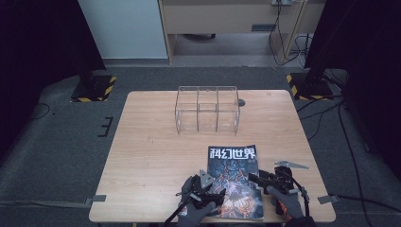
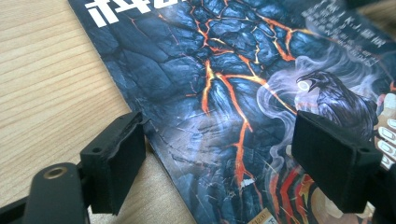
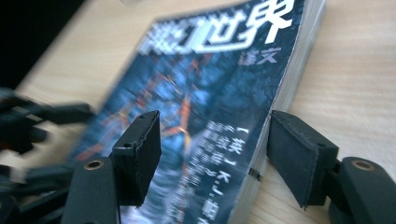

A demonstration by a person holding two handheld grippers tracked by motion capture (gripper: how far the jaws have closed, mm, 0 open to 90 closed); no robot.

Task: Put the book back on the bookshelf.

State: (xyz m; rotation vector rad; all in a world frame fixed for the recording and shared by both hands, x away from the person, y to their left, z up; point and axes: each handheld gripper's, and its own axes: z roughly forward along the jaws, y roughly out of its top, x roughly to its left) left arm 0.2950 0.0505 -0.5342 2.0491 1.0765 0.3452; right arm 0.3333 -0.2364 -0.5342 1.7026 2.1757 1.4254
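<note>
Dark lava-cracked magazine point(image 1: 235, 180) flat at 6 o'clock edge of pale wood surface point(image 1: 151, 151). Left hand-held gripper point(image 2: 224, 161) spread wide, straddling spine edge at 9 o'clock side; right hand-held gripper point(image 3: 215, 149) spread over page edge at 3 o'clock side. Best lowered evenly, closed gently, pages unbent. Clear acrylic organiser point(image 1: 207, 109) at 12 o'clock. Grey carpet, tripod bases beyond.

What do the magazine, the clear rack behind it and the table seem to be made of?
The magazine: paper with a glossy printed cover; it catches light, and stacked page edges show in the right gripper view. The clear rack: transparent, probably acrylic, though it could be glass. The table: pale wood or wood-look laminate with visible grain and a matte look.
</note>
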